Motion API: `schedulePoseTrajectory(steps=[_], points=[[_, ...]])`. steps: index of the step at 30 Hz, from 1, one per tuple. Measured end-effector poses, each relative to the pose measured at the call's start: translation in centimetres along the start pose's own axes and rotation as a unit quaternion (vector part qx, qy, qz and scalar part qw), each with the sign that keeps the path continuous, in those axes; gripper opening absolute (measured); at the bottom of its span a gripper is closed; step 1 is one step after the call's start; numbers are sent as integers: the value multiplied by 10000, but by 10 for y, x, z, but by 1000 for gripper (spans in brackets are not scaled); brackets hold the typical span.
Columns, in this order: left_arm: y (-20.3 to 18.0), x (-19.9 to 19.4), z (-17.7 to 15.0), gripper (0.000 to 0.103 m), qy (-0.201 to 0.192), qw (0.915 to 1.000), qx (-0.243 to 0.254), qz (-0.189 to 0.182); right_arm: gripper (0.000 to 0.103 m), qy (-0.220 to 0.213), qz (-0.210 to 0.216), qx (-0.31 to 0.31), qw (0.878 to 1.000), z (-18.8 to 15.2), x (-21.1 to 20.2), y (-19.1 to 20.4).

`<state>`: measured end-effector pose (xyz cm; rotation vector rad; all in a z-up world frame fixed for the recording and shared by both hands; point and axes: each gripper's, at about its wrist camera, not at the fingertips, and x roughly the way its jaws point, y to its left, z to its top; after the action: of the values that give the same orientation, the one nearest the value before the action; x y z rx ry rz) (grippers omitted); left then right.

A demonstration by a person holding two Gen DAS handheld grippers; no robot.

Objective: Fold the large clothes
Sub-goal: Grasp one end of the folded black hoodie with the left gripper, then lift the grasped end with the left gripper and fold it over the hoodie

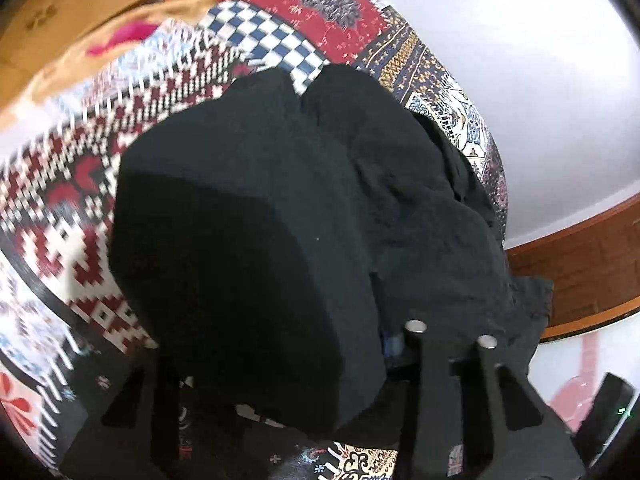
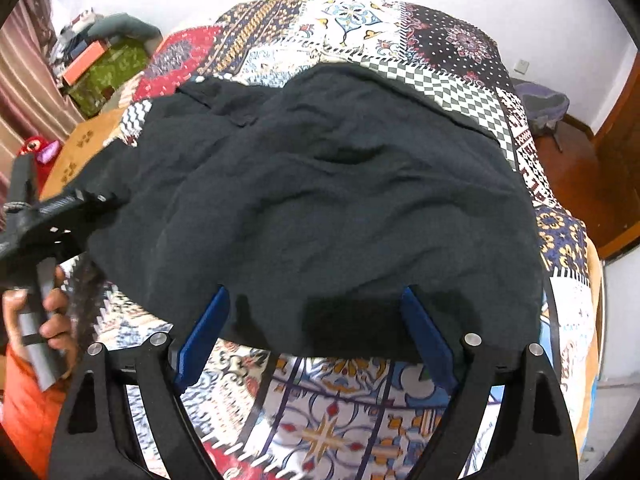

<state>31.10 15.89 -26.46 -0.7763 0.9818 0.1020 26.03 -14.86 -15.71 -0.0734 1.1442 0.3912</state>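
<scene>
A large black garment [image 2: 332, 200] lies spread and wrinkled on a patchwork bedspread [image 2: 352, 412]. My right gripper [image 2: 316, 320] is open, its blue fingers [image 2: 204, 332] astride the garment's near hem, just above the cloth. In the left wrist view the same garment [image 1: 256, 240] hangs bunched over my left gripper [image 1: 312, 360] and hides its fingertips; a fold of cloth looks pinched there. The left gripper also shows in the right wrist view [image 2: 80, 200] at the garment's left edge, held by a hand [image 2: 56, 320].
The bedspread [image 1: 80, 208] covers the bed. An orange-brown cushion [image 1: 60, 28] lies at the far left. A wooden skirting [image 1: 580, 272] and white wall are on the right. Boxes and clutter [image 2: 96, 64] stand beyond the bed's left side.
</scene>
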Motion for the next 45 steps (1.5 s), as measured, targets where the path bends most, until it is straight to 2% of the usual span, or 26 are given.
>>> schedulePoseTrajectory(steps=[4,7,13,17,20,22,25,27,31,35,38,40,43,45], points=[[-11,-24,2,30,-349,9987,281,246,86,-232,-165,40,9996,3,-24,3],[-10,-56,2,28,-671,9966,413,248,86,-340,-130,26,9993,7,-37,15],[5,-140,-7,27,-1442,9870,631,339,86,-628,-6,-448,9970,20,-46,71],[6,-187,-14,27,-1951,9755,911,455,86,-479,278,-872,9947,26,-25,120],[5,-218,-20,27,-2270,9662,1145,418,86,-142,520,-1254,9906,24,5,158],[4,-227,-23,26,-2355,9624,1287,418,89,43,603,-1291,9898,23,26,175],[-5,-231,-30,26,-2457,9550,1590,475,103,218,729,-1455,9864,21,52,197],[-11,-225,-33,26,-2400,9534,1752,515,103,297,724,-1607,9839,17,66,207],[-15,-220,-36,26,-2416,9509,1839,597,101,233,643,-1772,9818,16,61,206],[-28,-223,-37,26,-2454,9469,2002,552,99,-190,685,-1591,9847,12,20,181],[-48,-219,-44,26,-2495,9391,2269,657,99,-675,335,-1611,9841,3,-17,149],[-59,-218,-49,26,-2514,9354,2398,660,99,-823,90,-1559,9843,-6,-30,130],[-84,-215,-58,26,-2507,9304,2612,576,100,-705,-436,-1482,9855,-19,-27,97],[-105,-213,-66,26,-2504,9255,2789,538,99,-329,-539,-1330,9891,-28,-7,75]])
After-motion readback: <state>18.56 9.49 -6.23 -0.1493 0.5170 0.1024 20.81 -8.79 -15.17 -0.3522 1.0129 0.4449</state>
